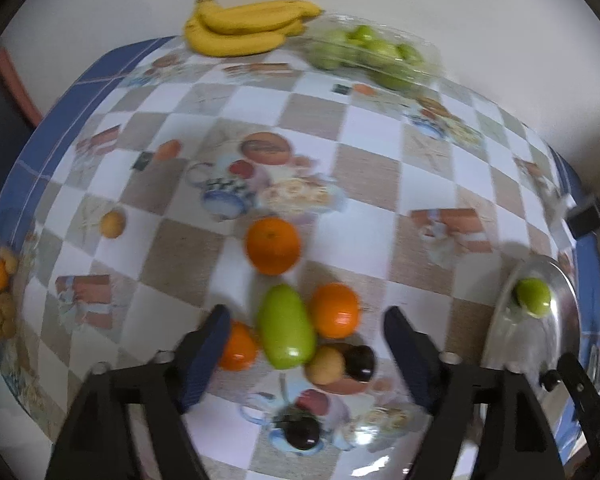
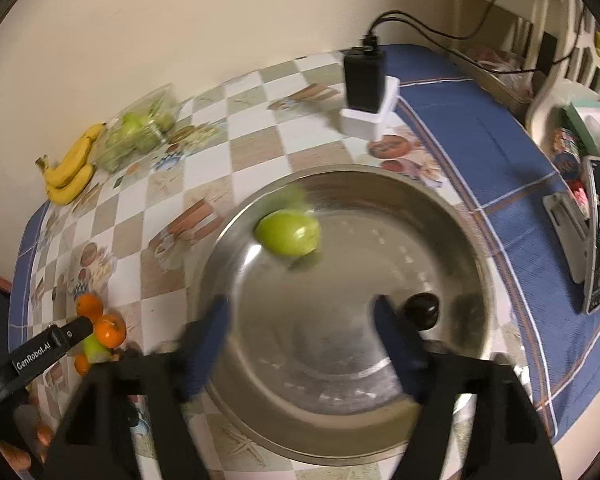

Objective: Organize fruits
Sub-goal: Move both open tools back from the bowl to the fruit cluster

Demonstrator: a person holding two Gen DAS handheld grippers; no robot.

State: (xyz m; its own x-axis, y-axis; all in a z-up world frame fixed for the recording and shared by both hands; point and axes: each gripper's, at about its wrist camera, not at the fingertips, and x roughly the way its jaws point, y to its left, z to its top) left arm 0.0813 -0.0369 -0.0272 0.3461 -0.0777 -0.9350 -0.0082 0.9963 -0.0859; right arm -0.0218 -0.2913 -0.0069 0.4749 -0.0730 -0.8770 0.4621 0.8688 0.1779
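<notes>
- Checkered cloth (image 1: pixel 364 128) with blue edges covers the table, and a pale wall stands behind it.
- I see my left gripper (image 1: pixel 306 356) wide open with nothing in it. It hangs over a small pile of fruit.
- Between its fingers lies a long green fruit (image 1: pixel 286 326). An orange (image 1: pixel 335 310) touches its right side, and another orange (image 1: pixel 238 347) sits by the left finger.
- A third orange (image 1: pixel 273 245) sits a bit farther out, apart from the pile.
- Near the pile I see a small tan fruit (image 1: pixel 326 364) touching a dark plum (image 1: pixel 360 362). One more dark plum (image 1: pixel 302 432) lies closer to me.
- Bananas (image 1: pixel 240 26) and a clear box of green fruit (image 1: pixel 370 56) sit at the far edge by the wall.
- My right gripper (image 2: pixel 302 332) is wide open too and holds nothing. It hangs over a big metal bowl (image 2: pixel 460 216).
- Inside the bowl is a green apple (image 2: pixel 288 232) near the far left side. It looks blurry.
- A dark plum (image 2: pixel 422 310) is in the bowl too, just beside the right finger.
- A black box (image 2: pixel 364 80) with wires stands on a white block behind the bowl.
</notes>
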